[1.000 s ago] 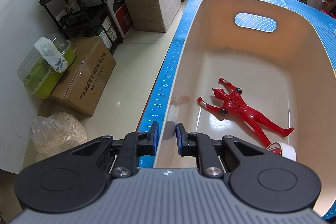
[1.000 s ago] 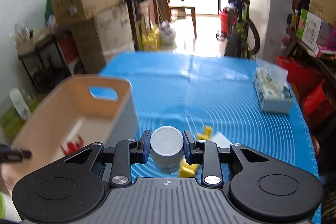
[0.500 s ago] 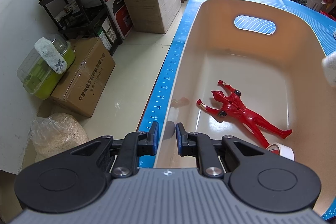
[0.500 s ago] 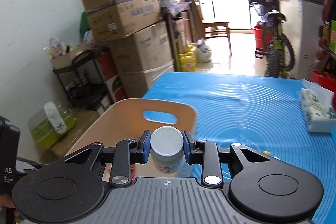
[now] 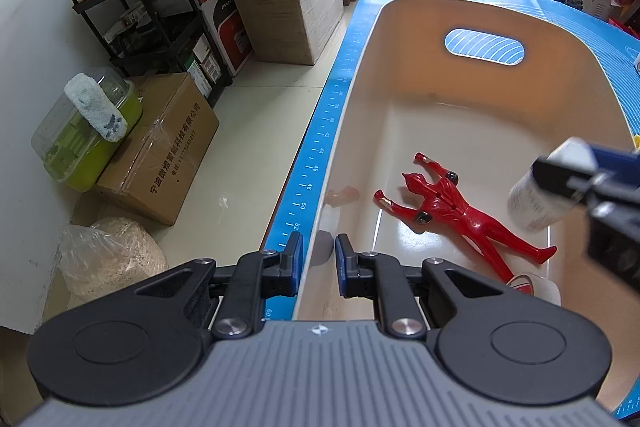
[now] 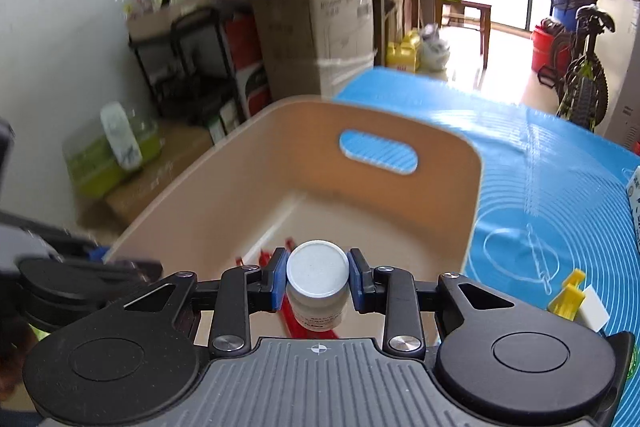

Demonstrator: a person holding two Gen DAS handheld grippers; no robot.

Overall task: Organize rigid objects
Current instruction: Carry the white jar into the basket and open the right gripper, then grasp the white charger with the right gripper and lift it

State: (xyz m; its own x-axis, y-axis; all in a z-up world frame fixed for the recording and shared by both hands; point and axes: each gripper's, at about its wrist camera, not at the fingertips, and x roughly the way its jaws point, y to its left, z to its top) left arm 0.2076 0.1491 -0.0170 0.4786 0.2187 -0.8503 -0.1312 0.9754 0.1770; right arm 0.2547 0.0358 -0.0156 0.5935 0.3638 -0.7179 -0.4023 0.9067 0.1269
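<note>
Since a second ago the right gripper has swung from over the blue mat to above the beige bin, carrying the white jar with it; half a second ago only a sliver of the jar showed at the right edge of the left wrist view, and now jar and gripper hang well inside that view, over the bin's right side. Its blue pads are clamped on the jar just below the lid, the jar upright above the bin floor. Under it lies the red figure, flat on the bin floor, with a tape roll beside its legs. The left gripper has not shifted: its pads straddle the bin's near left wall, one outside and one inside, closed on it or nearly so; whether they press it I cannot tell. On the mat right of the bin sit a yellow piece and a white block, touching.
</note>
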